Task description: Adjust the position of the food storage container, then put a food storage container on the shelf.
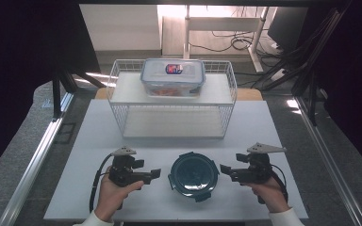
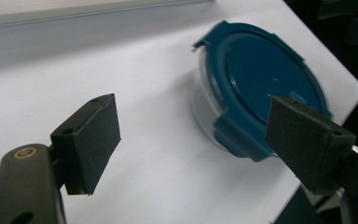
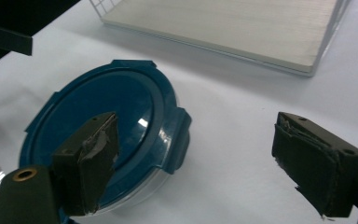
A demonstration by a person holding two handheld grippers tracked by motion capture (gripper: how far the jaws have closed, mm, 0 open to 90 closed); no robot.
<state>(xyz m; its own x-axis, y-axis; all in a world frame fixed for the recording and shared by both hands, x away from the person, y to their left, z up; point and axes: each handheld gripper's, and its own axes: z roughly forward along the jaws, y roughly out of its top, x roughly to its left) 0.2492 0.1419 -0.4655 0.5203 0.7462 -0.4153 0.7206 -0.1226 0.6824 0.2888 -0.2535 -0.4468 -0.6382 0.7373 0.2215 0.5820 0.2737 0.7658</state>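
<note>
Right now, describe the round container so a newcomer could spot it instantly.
On the white table, in front of the white wire rack, the round container sits between the two grippers. Its dark teal clip lid and round shape set it apart from the clear rectangular box on the rack.

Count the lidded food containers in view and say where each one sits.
2. The round teal-lidded container sits on the white table between the two grippers. The rectangular clear container sits on the wire rack's top shelf.
</note>
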